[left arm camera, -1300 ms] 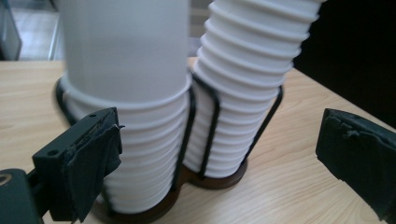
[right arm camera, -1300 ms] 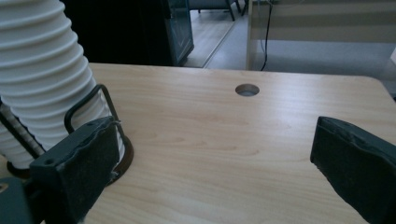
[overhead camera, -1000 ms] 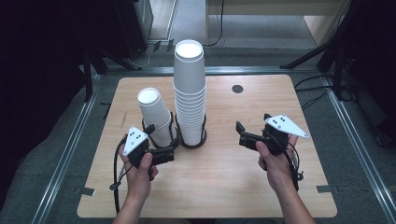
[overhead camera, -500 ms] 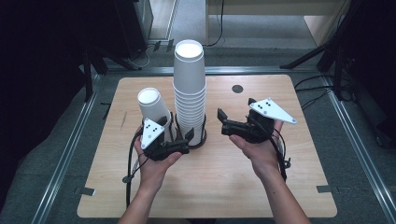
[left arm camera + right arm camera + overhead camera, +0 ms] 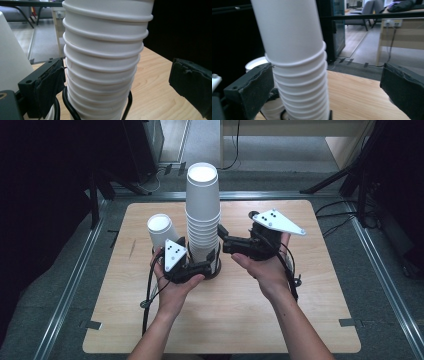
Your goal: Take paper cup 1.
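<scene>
Tall cup stack (image 5: 202, 215) stands in its wire holder (image 5: 216, 269), frame centre. Left gripper (image 5: 206, 266) brackets the stack's base, jaws open; right gripper (image 5: 223, 236) (jaws just widened, nothing held) approaches mid-stack. Steady the base, pinch below one rim. Stack top cropped in the gripper views; cup count unclear.

High view overhead, fwd-down; both gripper views close, sharing cup stack (image 5: 202, 215).

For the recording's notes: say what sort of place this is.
Probably an office or lab set up for recording: a wooden table inside metal floor rails, dark tripod legs beside it, and a desk behind.
</scene>
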Motion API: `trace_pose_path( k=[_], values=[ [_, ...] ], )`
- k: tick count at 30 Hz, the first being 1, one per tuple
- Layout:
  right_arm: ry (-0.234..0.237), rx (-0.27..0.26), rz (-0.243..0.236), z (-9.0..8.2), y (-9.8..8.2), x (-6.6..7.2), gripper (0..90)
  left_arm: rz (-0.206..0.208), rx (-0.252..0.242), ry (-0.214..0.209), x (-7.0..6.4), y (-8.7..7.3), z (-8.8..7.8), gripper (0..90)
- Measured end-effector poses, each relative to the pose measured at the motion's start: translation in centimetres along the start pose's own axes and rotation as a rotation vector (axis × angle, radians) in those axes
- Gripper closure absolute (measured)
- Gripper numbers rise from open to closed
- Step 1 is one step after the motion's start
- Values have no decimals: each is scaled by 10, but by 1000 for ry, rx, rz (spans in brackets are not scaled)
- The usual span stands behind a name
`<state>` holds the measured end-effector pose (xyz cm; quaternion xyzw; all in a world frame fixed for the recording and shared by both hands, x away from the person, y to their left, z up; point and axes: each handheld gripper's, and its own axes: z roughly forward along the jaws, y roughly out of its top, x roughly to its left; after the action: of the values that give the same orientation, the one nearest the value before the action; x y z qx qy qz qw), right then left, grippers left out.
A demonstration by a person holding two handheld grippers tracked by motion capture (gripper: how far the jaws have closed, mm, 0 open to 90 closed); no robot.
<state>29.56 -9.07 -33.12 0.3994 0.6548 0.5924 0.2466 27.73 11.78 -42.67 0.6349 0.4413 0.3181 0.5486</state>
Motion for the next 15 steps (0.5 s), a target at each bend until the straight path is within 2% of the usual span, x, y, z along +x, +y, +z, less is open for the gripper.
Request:
trace_pose_path(
  k=[6,15],
  values=[
    [33,9,-2,19,6,14,0,6,-11,22,-1,1,10,8],
    [44,17,-19,47,18,30,0,3,-24,69,-1,0,24,8]
  ],
)
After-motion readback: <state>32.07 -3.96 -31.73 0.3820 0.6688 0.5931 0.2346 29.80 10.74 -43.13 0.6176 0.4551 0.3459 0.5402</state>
